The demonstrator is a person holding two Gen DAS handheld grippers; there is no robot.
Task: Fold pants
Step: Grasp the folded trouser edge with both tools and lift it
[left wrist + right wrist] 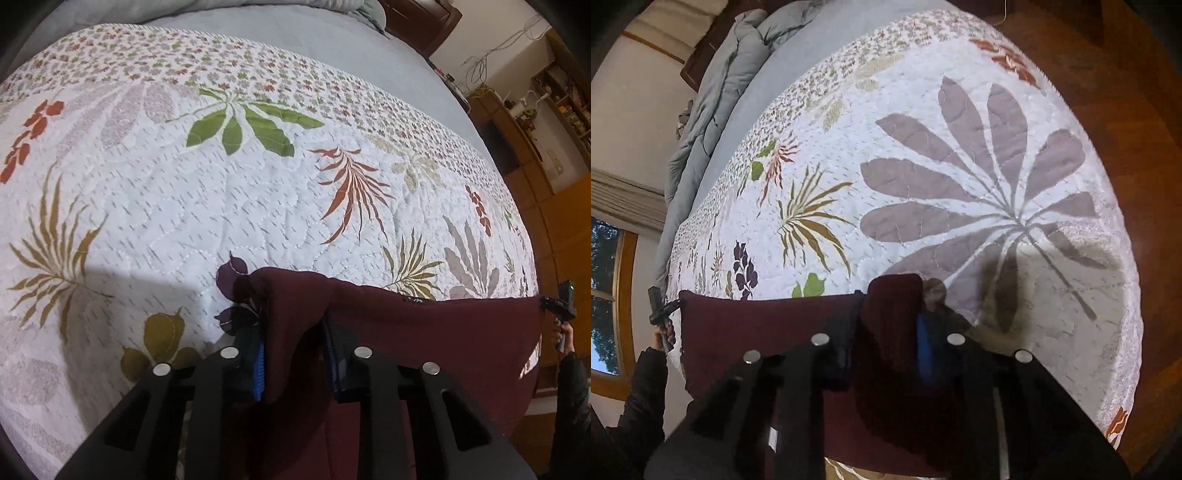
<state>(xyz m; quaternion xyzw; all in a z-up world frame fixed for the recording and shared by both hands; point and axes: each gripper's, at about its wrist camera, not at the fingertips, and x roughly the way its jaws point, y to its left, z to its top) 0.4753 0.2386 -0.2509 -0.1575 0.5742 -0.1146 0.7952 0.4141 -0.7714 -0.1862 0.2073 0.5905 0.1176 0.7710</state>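
Note:
The maroon pants are stretched taut between my two grippers, held above the bed. My left gripper is shut on one corner of the cloth, which bunches between its blue-padded fingers. My right gripper is shut on the other corner of the pants. The right gripper also shows at the far right of the left wrist view, and the left gripper at the far left of the right wrist view. The rest of the pants hangs down below the grippers, out of sight.
A white quilt with leaf prints covers the bed, also seen in the right wrist view. A grey duvet is heaped at the head. Wooden floor and shelves lie beyond the bed's edge.

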